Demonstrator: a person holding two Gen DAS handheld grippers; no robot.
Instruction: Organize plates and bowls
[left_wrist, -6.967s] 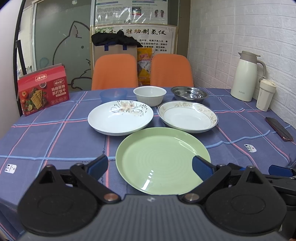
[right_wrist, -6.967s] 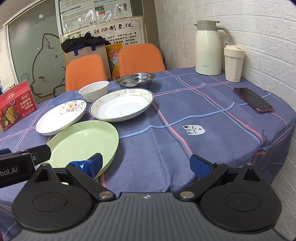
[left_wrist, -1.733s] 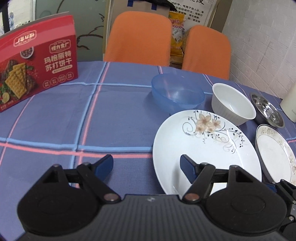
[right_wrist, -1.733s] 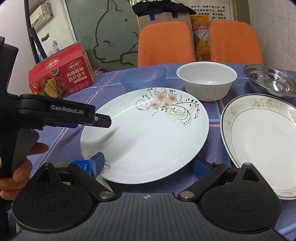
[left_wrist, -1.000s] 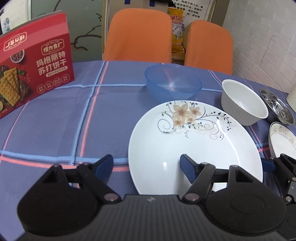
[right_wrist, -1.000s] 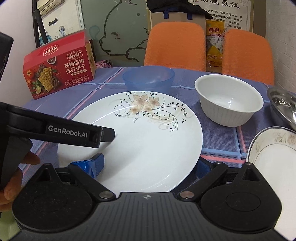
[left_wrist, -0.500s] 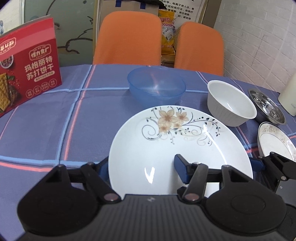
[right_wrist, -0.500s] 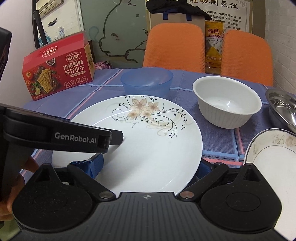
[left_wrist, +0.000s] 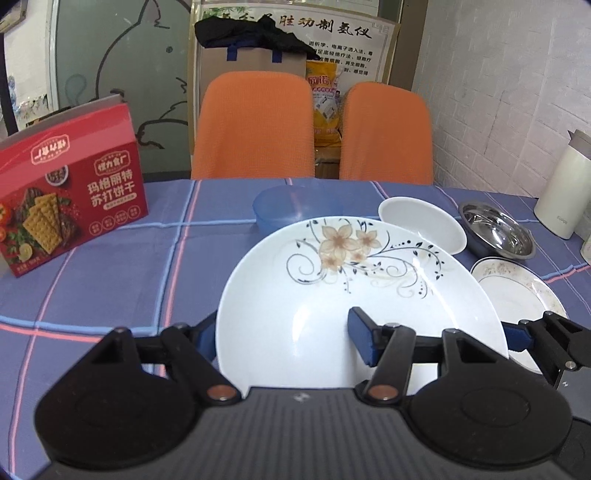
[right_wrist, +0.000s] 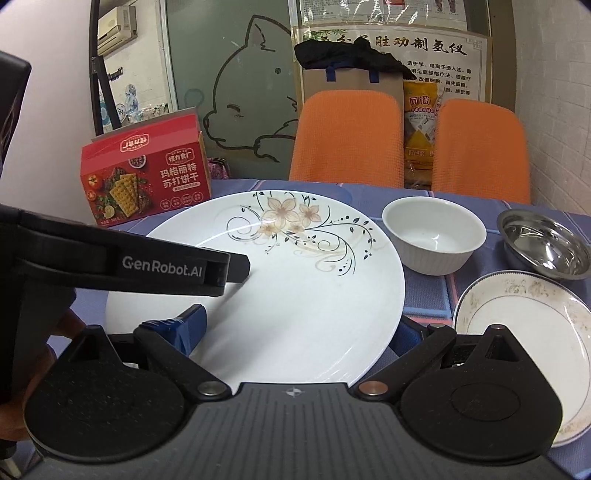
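Observation:
A white plate with a flower pattern (left_wrist: 369, 295) (right_wrist: 295, 295) is raised and tilted off the blue checked tablecloth (left_wrist: 110, 280). My left gripper (left_wrist: 282, 328) straddles its left rim, one finger under the edge and the other over the plate, with a wide gap between them. My right gripper (right_wrist: 297, 325) straddles the right rim the same way, open. One of the left gripper's fingers (right_wrist: 166, 271) reaches across the plate. Behind it stand a blue bowl (left_wrist: 295, 206), a white bowl (right_wrist: 434, 232) and a steel bowl (right_wrist: 543, 240). A gold-rimmed plate (right_wrist: 517, 332) lies to the right.
A red cracker box (left_wrist: 70, 206) stands at the back left of the table. Two orange chairs (left_wrist: 255, 125) are behind the far edge. A white thermos (left_wrist: 565, 192) stands by the brick wall at the right. A person's hand (right_wrist: 55, 332) holds the left gripper.
The flowered plate has come up off the cloth and now hides the blue bowl in the right wrist view. Both grippers have closed in around its rims.

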